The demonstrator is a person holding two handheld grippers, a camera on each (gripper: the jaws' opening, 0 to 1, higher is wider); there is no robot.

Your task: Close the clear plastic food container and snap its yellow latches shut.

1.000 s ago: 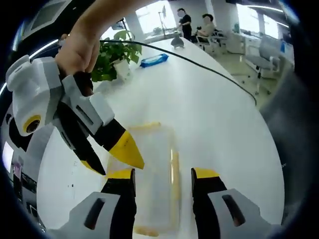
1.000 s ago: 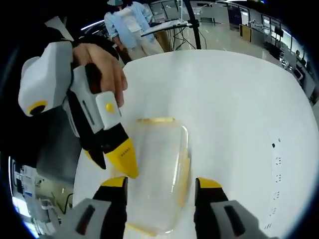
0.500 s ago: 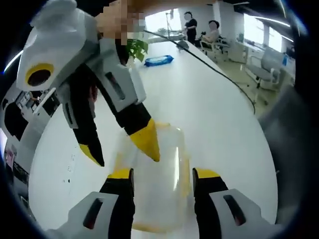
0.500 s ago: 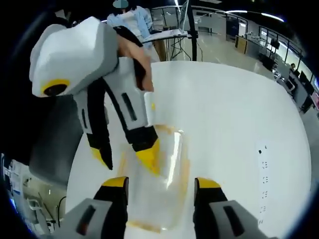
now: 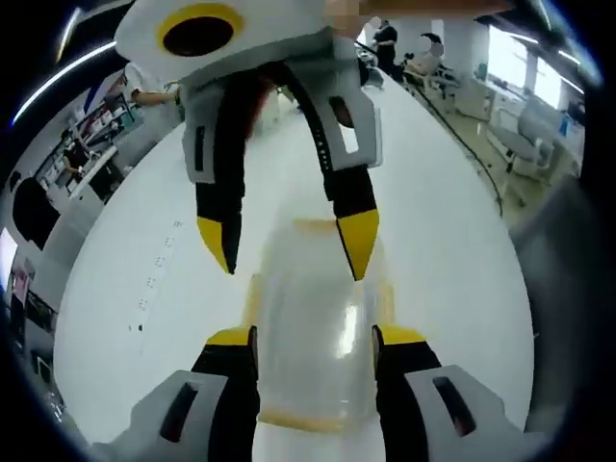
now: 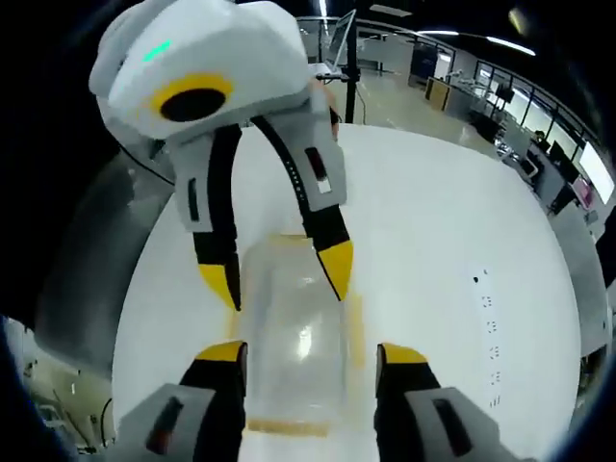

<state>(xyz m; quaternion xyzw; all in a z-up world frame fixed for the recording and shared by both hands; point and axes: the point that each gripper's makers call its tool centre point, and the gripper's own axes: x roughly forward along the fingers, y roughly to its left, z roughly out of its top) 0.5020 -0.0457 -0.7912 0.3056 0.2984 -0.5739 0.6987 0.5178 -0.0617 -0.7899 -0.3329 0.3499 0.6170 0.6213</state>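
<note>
Clear container (image 5: 313, 327) sits on the white tabletop (image 5: 452, 260), lower centre of the left gripper view, long axis running straight up-frame away from the camera. Left gripper (image 5: 315, 339) fingers open, straddling its near end, one per long side. Right gripper (image 5: 289, 245) drops in from the top of frame, fingers also spread, over the far end.

Right gripper view mirrors this: container (image 6: 294, 332) lower centre, right gripper (image 6: 310, 354) open at its near end, left gripper (image 6: 279, 269) open opposite. Yellow latches (image 5: 385, 298) lie as strips along the edges; cannot tell if snapped. Both grippers about equally near, facing each other along the container's length.
</note>
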